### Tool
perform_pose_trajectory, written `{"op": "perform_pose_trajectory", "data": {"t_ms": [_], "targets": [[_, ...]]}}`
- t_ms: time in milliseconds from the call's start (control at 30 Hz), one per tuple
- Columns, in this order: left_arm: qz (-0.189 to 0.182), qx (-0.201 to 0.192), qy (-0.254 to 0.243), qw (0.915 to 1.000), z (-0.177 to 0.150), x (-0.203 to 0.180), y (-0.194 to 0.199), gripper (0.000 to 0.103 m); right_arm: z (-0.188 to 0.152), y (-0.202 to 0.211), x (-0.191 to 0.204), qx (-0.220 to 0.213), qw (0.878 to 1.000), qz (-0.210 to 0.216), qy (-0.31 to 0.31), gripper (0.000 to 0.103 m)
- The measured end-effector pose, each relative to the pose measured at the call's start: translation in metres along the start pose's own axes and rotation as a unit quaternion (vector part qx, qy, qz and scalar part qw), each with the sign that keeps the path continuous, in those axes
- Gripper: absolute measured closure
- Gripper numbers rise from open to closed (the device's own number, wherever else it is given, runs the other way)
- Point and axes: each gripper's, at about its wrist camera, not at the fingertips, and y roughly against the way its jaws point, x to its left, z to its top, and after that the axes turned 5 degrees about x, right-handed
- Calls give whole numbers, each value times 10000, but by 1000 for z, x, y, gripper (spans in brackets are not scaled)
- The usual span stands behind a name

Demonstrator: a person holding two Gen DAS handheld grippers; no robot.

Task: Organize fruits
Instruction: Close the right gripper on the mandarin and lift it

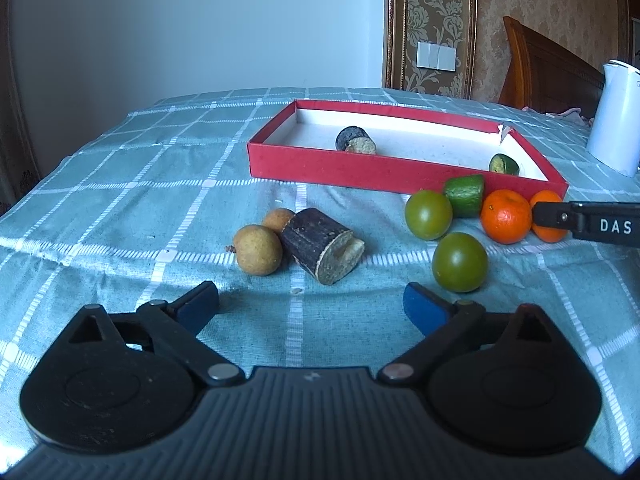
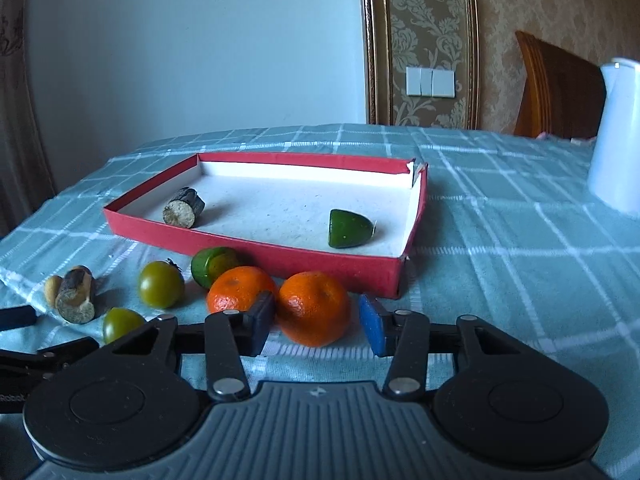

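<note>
Checked cloth covers the counter [image 1: 100, 184]. At twelve o'clock sits the red box [image 2: 256, 250]. My right gripper [image 2: 318, 320] is spread around an orange [image 2: 314, 308]; my left gripper [image 1: 310, 306] gapes empty near a dark stub [image 1: 320, 248].

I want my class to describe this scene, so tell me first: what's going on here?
A person with a handheld gripper in each hand is sorting fruit into a red box on a checked tablecloth. The right gripper is open, its fingers on either side of an orange outside the box. The left gripper is open and holds nothing, facing a dark cane piece. Another cane piece and a green piece already lie in the box.
</note>
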Motion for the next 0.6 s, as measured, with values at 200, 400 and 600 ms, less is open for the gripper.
{"op": "perform_pose_trajectory", "data": {"t_ms": [200,400,600], "targets": [[13,23,33,10000,0,0,-1,1,9,-9,-6,127,9998,131,-128,57],[8,28,55,10000,0,1,-1,1,6,-7,-16,202,9976,435,-494,62],[9,36,89,10000,1,2,-2,0,-2,-1,-11,-15,9986,298,-429,62]]}}
